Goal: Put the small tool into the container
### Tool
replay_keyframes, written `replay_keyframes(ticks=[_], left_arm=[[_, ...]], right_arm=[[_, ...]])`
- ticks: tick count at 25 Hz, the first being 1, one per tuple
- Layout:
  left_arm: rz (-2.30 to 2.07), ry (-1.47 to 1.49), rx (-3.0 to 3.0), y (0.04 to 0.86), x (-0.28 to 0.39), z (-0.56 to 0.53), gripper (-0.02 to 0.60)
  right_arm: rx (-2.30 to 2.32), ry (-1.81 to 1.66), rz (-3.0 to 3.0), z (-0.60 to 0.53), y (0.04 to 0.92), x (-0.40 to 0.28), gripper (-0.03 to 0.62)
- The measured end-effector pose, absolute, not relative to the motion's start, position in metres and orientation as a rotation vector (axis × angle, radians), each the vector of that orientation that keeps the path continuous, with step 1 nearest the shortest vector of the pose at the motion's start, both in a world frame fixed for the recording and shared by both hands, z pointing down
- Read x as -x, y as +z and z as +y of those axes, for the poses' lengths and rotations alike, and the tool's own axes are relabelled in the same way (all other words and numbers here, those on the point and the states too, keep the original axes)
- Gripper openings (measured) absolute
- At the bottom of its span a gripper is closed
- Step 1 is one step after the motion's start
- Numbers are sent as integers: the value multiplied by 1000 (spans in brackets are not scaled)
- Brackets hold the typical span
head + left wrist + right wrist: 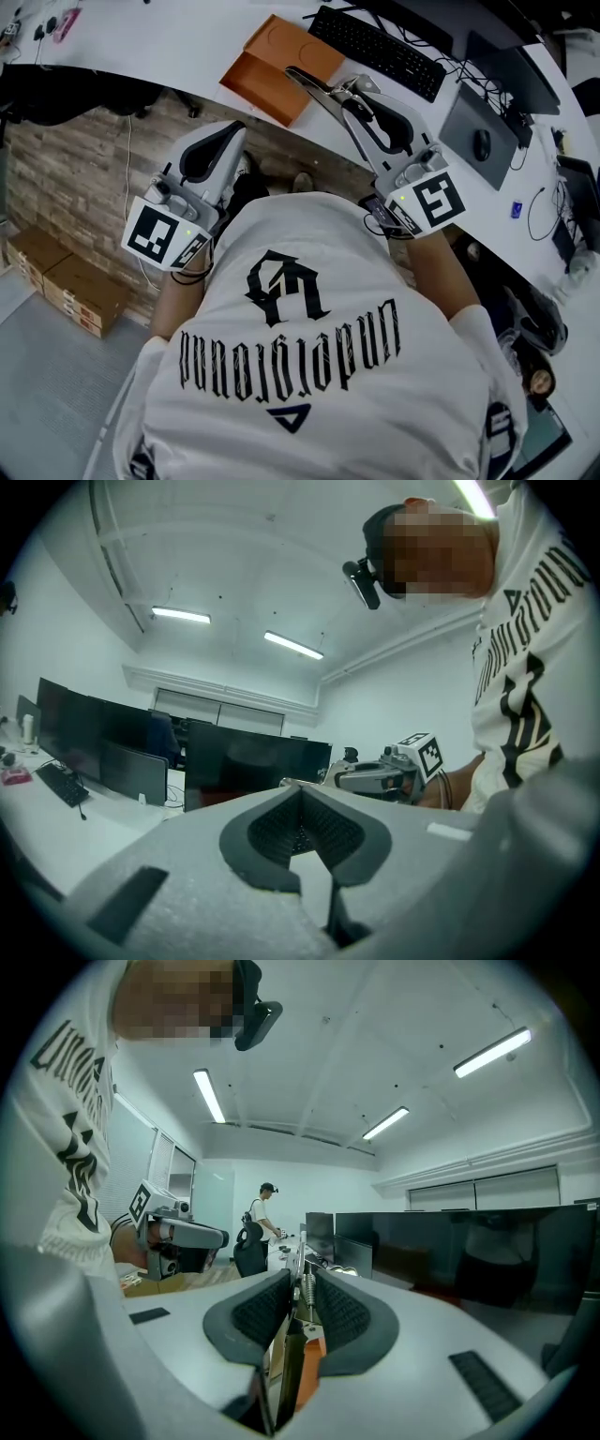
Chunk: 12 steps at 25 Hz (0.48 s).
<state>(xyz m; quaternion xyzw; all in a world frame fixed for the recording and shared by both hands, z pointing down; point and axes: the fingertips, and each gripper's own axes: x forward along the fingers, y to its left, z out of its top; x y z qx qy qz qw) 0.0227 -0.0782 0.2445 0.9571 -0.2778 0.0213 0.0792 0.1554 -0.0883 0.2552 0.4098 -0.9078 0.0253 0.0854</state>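
Right gripper (pixel 302 1283) reaches over desk (pixel 187 47), jaws clamped on small tool (pixel 314 84); left gripper (pixel 300 794) hangs low, jaws together. Tool's spring shows only in right gripper view.

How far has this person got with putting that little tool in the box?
Done: the tool is picked up, clamped in the right gripper. In hand: it is held out toward the brown box on the desk, its tip near the box's edge. Left: lowering it into the box and letting go. The left gripper is shut and empty.
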Motion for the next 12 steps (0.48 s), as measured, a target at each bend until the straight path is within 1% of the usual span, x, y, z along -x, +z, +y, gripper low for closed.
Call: replay_keyframes(ticks=[12], left_arm=[[-654,76,-2922,238,10,-130,15]], right_arm=[[-1386,78,-2636,-122,250,-121,90]])
